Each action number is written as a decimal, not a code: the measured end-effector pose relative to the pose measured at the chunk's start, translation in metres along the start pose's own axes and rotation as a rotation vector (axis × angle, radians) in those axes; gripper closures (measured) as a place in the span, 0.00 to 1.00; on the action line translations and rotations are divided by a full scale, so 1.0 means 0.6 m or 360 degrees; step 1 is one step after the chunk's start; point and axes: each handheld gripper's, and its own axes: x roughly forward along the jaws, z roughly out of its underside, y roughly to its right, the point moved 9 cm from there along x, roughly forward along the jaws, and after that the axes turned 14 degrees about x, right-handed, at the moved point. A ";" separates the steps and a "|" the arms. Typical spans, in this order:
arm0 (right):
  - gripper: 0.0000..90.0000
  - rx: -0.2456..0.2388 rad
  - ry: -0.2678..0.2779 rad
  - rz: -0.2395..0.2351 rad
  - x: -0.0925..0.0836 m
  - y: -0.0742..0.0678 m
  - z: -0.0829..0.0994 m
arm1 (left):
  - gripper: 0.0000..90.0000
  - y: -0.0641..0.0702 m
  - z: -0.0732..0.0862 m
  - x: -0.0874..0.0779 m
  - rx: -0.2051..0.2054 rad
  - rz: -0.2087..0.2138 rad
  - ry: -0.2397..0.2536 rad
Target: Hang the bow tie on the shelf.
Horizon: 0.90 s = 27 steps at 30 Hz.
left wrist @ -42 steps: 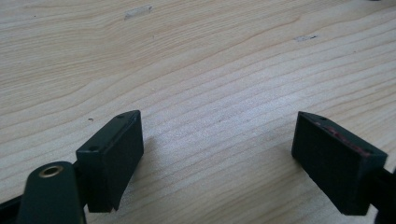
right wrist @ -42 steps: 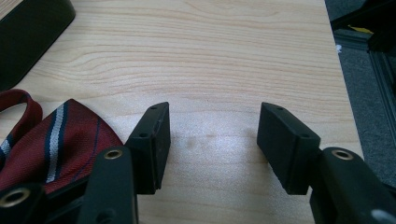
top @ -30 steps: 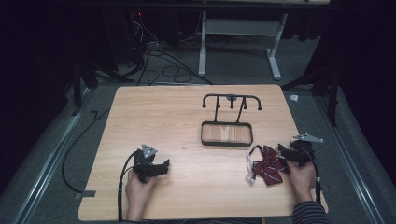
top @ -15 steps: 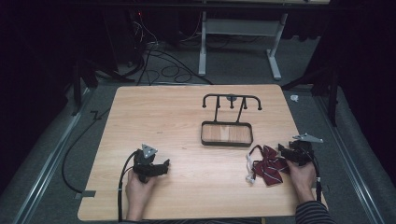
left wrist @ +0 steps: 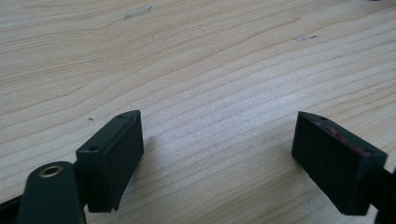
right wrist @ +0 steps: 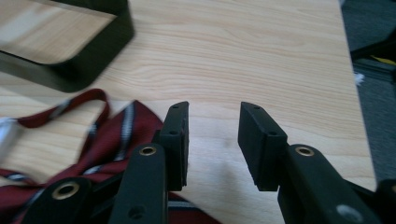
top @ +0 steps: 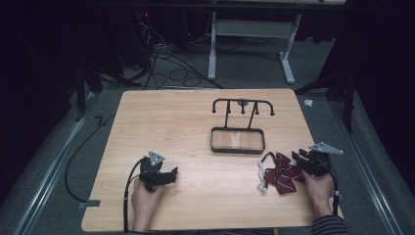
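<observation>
**Right jaws narrowing beside the bow tie, nothing gripped yet**

From the high view we see the maroon striped bow tie (top: 281,175) lying flat near the table's (top: 186,122) right front corner, just in front of the black rack with its wooden tray (top: 238,140). Our right gripper (top: 299,160) sits at the bow tie's right edge, touching or almost so. Our left gripper (top: 171,174) rests well apart on bare wood at the left front.

In the left gripper view, the left gripper's (left wrist: 219,154) jaws stand wide apart over bare wood grain, with nothing between them.

In the right gripper view, the right gripper (right wrist: 212,126) has just been closing its jaws; they now stand partly apart with only bare table in the gap. The bow tie (right wrist: 126,130) lies off to the left, outside the left jaw and partly under it, with the tray's corner (right wrist: 74,70) beyond.

We judge the risk plain: if the jaws go on shutting here, they will meet on air and miss the fabric. Sliding sideways to correct could push the loose cloth along or bunch it toward the tray.
</observation>
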 end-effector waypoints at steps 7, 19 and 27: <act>0.74 0.0000 -0.0026 -0.0158 -0.005 -0.031 -0.002 | 0.19 0.000 0.000 0.000 0.0000 -0.0003 0.0000; 0.78 -0.0079 -0.0112 -0.0274 0.009 -0.086 -0.001 | 0.19 0.000 0.000 0.000 0.0000 -0.0003 0.0001; 0.80 -0.0105 -0.0165 -0.0271 0.031 -0.102 -0.002 | 0.19 0.000 0.000 0.000 0.0000 -0.0002 0.0001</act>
